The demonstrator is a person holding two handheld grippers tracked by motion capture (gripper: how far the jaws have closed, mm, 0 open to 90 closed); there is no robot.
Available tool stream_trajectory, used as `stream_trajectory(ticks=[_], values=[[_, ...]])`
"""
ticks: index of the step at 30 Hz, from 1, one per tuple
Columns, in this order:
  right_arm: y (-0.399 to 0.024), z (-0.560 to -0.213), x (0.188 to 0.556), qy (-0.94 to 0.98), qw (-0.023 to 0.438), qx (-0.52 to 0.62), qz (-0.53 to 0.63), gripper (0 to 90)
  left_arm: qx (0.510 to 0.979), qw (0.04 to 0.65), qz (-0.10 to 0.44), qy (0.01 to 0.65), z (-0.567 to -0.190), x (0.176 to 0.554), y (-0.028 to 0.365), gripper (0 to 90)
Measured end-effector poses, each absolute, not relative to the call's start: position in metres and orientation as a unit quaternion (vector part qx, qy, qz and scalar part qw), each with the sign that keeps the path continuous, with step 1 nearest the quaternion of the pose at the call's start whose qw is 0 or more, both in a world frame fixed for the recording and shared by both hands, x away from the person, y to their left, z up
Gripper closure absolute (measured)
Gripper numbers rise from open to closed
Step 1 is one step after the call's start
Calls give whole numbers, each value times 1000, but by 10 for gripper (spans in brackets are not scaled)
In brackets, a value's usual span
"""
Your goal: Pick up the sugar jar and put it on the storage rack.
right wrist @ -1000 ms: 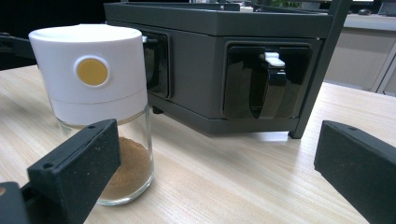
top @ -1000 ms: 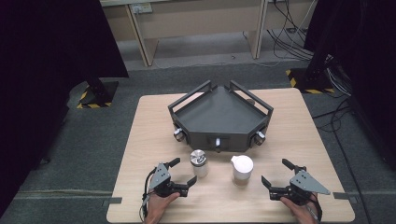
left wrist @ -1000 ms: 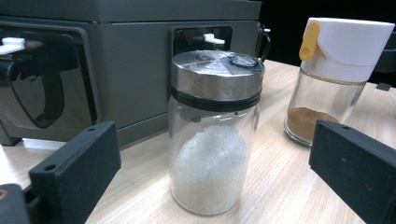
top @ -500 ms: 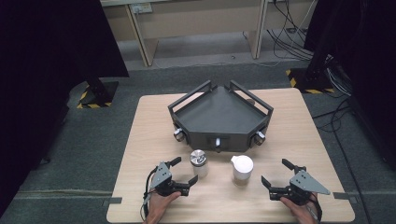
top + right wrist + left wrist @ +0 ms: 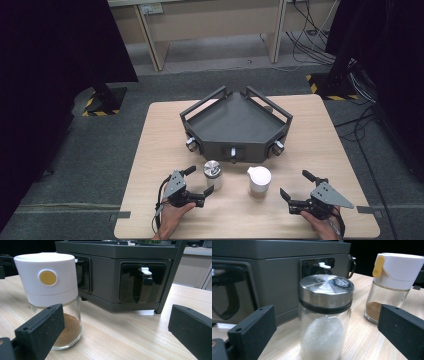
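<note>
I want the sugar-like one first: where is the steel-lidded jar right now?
In the high view the steel-lidded jar stands near the table's front, just before the dark rack, left of the white-capped jar, between the open left gripper jaws.

light wooden table [image 5: 320, 150] bears a dark rack [image 5: 235, 125] and 2 jars.

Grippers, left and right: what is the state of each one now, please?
Left gripper: open, jaws either side of the metal-lidded jar, not gripping it.
Right gripper: open, holding nothing, beside the white-capped jar.

two jars [image 5: 212, 173], grippers [image 5: 196, 181] open beside
</note>
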State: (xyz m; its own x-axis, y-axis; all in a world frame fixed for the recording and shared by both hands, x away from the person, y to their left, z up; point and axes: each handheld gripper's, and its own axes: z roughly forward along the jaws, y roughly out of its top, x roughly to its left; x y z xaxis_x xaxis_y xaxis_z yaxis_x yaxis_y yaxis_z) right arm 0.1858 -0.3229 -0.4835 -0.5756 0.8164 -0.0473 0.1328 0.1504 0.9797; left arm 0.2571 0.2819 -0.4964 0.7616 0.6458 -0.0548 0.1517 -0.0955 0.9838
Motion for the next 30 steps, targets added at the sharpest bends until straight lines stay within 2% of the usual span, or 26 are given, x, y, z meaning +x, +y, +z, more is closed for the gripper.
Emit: stream_trajectory(ticks=[30], values=[[-324,-484,187,693,304,342,557,9,727,591,207,281,-494,279,257,43]])
